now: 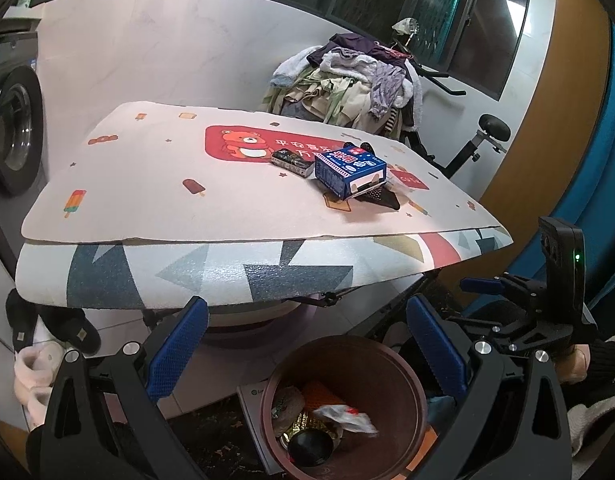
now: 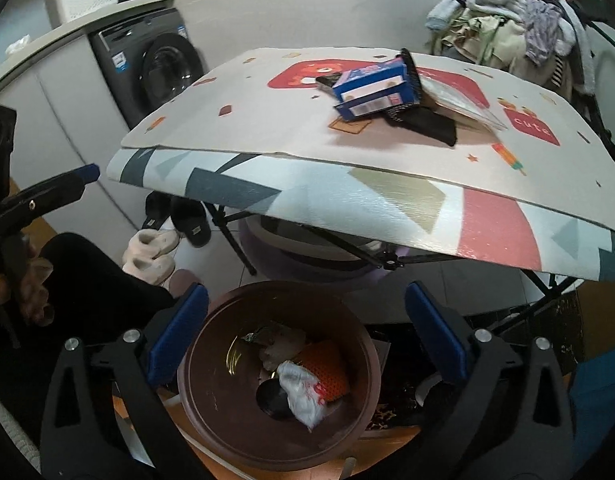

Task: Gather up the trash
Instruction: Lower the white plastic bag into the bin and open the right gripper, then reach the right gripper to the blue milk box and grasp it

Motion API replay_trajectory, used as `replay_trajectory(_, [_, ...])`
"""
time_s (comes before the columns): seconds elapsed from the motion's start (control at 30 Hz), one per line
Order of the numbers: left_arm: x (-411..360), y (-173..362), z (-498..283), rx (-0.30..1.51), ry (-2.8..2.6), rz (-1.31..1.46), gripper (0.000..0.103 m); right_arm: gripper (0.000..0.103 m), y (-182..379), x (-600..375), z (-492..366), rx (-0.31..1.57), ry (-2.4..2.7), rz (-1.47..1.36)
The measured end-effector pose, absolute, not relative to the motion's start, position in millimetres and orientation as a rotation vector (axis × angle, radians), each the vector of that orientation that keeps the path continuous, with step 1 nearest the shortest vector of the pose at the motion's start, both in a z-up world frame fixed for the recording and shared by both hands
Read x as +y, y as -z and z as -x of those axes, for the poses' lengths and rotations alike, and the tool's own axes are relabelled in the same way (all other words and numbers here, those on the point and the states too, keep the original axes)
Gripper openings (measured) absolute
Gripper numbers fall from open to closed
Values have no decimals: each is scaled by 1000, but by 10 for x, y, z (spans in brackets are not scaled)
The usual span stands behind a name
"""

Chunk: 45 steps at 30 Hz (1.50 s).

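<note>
Gripper (image 2: 306, 328) agape above round brown bin (image 2: 211, 392)

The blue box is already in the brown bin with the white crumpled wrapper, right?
Not quite. The blue box is not in the bin; it lies on the table, as the right wrist view shows. The white crumpled wrapper really is in the brown bin.

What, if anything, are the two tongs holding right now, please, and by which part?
Nothing is held. The right tongs and the left tongs both stand open and empty above the brown bin; the white wrapper lies loose inside it.
</note>
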<state>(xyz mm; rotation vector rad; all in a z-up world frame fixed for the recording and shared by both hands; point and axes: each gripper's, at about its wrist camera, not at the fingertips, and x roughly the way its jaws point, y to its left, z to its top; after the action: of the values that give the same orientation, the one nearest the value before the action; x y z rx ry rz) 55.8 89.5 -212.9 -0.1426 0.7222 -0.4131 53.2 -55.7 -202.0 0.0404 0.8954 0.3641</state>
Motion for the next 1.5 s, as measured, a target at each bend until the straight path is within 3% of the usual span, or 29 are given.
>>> replay_trajectory(0.43, [983, 2153, -659, 762, 381, 189, 97, 97, 1910, -808, -683, 870, -312, -129])
replay_trajectory(0.87, [1248, 1944, -1021, 716, 310, 270, 97, 97, 1526, -798, -1584, 776, -219, -40])
replay_trajectory(1.07, [1402, 1933, -1105, 682, 269, 285, 97, 97, 1575, -568, -2119, 861, -174, -46])
replay_trajectory(1.5, [1640, 2271, -1200, 708, 212, 372, 97, 95, 1963, -103, -2954, 961, -43, 235])
